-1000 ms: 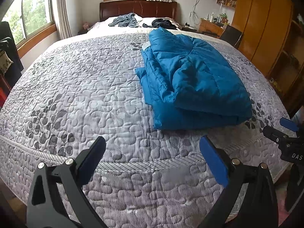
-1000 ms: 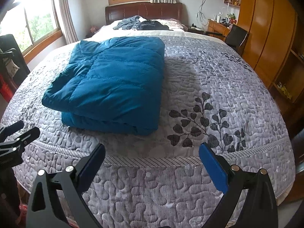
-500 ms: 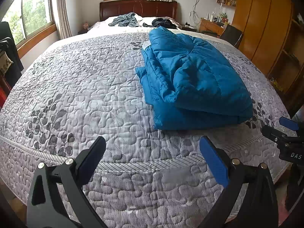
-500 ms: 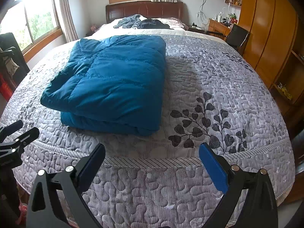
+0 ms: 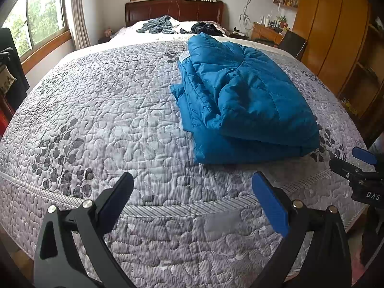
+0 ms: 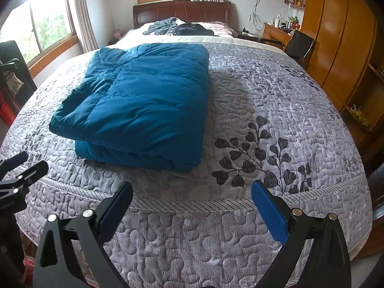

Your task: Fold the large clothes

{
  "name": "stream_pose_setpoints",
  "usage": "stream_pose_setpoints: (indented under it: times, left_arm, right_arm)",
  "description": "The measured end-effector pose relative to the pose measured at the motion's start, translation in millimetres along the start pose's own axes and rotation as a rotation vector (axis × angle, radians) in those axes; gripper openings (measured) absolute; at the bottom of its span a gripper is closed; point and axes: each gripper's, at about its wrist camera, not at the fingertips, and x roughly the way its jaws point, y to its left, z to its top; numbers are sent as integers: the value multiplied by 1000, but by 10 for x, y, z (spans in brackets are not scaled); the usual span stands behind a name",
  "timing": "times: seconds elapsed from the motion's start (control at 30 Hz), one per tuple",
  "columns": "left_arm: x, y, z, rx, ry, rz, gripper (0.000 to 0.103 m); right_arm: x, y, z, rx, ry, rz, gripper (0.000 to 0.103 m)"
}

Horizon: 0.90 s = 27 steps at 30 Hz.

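- My left gripper [image 5: 192,201] is spread wide, holding nothing, at the frame's bottom.
- My right gripper [image 6: 192,204] gapes likewise, empty.
- The folded blue jacket [image 6: 139,105] lies centre-left on the quilt [image 6: 276,110]; open quilt lies between it and me.
- Crumpled clothes [image 6: 177,27] sit top centre by the headboard [image 6: 182,12].

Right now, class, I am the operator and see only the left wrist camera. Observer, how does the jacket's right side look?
Observer: In the right wrist view, the blue jacket has one straight, even fold along its right edge.
Operator: Is the right gripper holding anything?
Observer: No. The right gripper is wide open over the front edge of the bedspread, short of the jacket.
Operator: What lies right of the jacket?
Observer: Just bedspread there, with a black leaf print.
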Motion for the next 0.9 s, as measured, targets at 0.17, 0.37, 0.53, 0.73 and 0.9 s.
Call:
stream_pose_setpoints:
  times: [0.17,0.37,0.53,0.73,0.9]
  left_arm:
    - [0,1,1,0,0,0,98]
    - [-1,-1,2,1,0,0,98]
    - [19,9,1,1,2,-1,98]
    - [28,7,2,0,5,-4,98]
    - [31,9,4,1,6,-5,98]
  right_arm:
    - [2,2,1,1,1,0,99]
    - [4,-3,0,-4,-5,-9,99]
    - [12,-5,0,-9,-7,-10,99]
    - [35,-22,7,-4,5,0,99]
    - [46,-26,18,3,13,1,99]
